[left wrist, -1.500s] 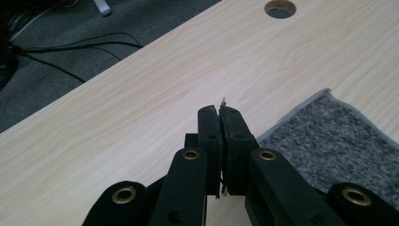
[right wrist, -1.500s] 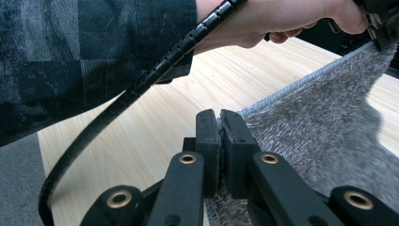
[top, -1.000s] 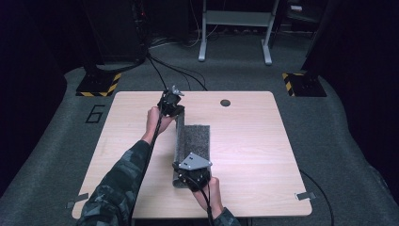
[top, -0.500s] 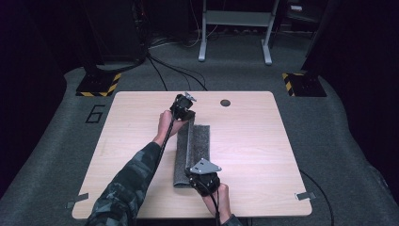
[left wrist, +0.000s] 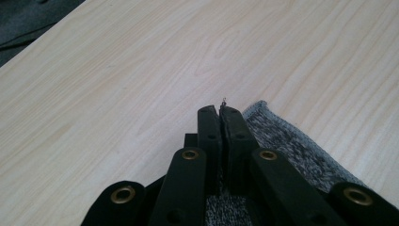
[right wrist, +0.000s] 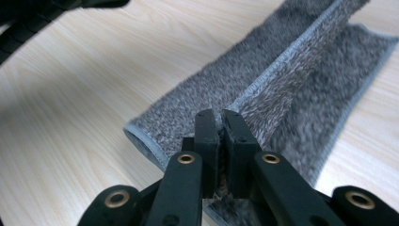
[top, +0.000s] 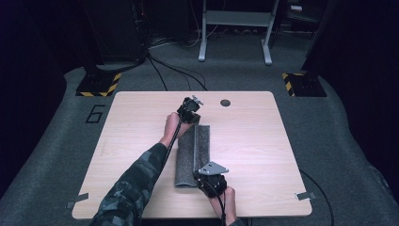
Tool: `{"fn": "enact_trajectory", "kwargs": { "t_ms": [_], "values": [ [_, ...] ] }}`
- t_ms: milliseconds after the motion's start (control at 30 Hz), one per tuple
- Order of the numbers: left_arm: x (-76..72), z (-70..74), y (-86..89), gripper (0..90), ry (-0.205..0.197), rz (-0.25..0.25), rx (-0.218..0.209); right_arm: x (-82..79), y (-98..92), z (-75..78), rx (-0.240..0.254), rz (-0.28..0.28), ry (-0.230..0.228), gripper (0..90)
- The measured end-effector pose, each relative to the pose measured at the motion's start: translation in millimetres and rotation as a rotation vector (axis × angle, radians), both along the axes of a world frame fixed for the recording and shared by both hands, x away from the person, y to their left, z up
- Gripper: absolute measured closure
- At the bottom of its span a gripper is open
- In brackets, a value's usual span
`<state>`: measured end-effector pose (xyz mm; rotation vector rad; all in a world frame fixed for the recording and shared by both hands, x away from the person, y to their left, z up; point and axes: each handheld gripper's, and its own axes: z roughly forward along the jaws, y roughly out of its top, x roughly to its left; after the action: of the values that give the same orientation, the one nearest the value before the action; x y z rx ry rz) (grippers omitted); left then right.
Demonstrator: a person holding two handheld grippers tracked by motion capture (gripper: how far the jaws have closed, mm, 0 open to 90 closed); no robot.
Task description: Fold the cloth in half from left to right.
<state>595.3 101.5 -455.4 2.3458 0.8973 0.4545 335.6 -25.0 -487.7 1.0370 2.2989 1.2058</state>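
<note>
Grey towel (top: 193, 153) ×1, claws ×2

The high view looks forward and down from above the person's side, far enough back to take in the whole bench (top: 141, 141) and the floor around it. The left gripper view sits just behind the left claw (left wrist: 219, 110), low over the wood, looking along its jaws past a corner of the grey towel (left wrist: 291, 146). The right gripper view rides close behind the right claw (right wrist: 217, 115), looking down the towel's length. All three views share the towel and the bench top.
</note>
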Motion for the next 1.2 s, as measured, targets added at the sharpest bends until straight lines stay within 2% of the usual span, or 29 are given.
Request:
{"fn": "enact_trajectory", "kwargs": {
  "t_ms": [167,200,233,500,533,567,600,700,733,800,833,900,967,1000,1033,1100,1133,1167,1200],
  "values": [
    [1.6,-6.6,-5.4,87.0,0.011,-0.006,0.011,0.6,-7.3,-4.5,0.009,-0.026,0.028,85.5],
    [1.8,-7.7,-6.6,87.0,0.020,-0.010,0.017,1.0,-9.3,-5.5,-0.003,-0.026,0.028,85.5],
    [2.2,-10.9,-9.6,86.9,0.018,-0.015,0.019,-0.1,-10.9,-8.5,0.003,-0.040,0.044,85.4],
    [2.0,-15.5,-18.9,84.9,0.026,-0.023,0.022,-1.0,-14.9,-13.1,-0.003,-0.041,0.056,84.4],
    [1.7,-16.6,-21.5,79.7,0.045,-0.015,0.011,-2.0,-16.6,-14.0,-0.018,-0.042,0.063,81.0],
    [1.7,-16.6,-21.5,71.1,0.045,-0.015,0.011,-2.0,-16.6,-14.0,-0.018,-0.042,0.063,81.0],
    [0.6,-14.4,-21.6,61.6,0.058,-0.004,0.006,-5.9,-18.6,-13.0,-0.053,-0.065,0.062,71.7],
    [-0.8,-5.2,-13.3,37.4,0.058,0.009,-0.030,-11.5,-28.7,-9.4,-0.066,-0.097,0.065,60.1],
    [-1.7,-1.9,-9.9,34.6,0.052,0.010,-0.043,-14.0,-31.8,-7.4,-0.064,-0.119,0.069,54.7],
    [-2.6,1.1,-6.4,27.2,0.052,0.011,-0.048,-15.4,-35.1,-5.3,-0.058,-0.135,0.069,52.8],
    [-4.2,5.2,0.2,26.9,0.035,0.023,-0.047,-16.3,-41.3,-0.8,-0.052,-0.152,0.066,48.1],
    [-5.9,6.7,7.7,25.3,0.025,0.034,-0.050,-13.4,-45.1,1.3,-0.048,-0.166,0.055,45.9],
    [-6.5,6.8,12.1,23.4,0.028,0.040,-0.042,-10.3,-46.5,1.7,-0.042,-0.177,0.058,43.9],
    [-7.7,5.2,22.2,23.4,0.025,0.055,-0.028,-2.7,-47.1,0.2,-0.038,-0.181,0.057,39.5],
    [-7.7,5.2,22.2,23.7,0.025,0.055,-0.028,-2.7,-47.1,0.2,-0.038,-0.181,0.057,39.5],
    [-7.6,-2.7,36.8,23.9,0.031,0.109,0.002,8.4,-43.4,-4.2,-0.054,-0.172,0.070,35.1],
    [-7.6,-2.7,36.8,23.9,0.031,0.109,0.002,8.4,-43.4,-4.2,-0.054,-0.172,0.070,35.1],
    [-4.9,-13.1,48.2,24.0,0.046,0.148,0.036,15.0,-38.0,-9.5,-0.086,-0.167,0.090,34.1],
    [-3.4,-17.6,52.7,24.1,0.052,0.159,0.047,16.6,-35.9,-11.3,-0.096,-0.172,0.098,33.8]
  ]
}}
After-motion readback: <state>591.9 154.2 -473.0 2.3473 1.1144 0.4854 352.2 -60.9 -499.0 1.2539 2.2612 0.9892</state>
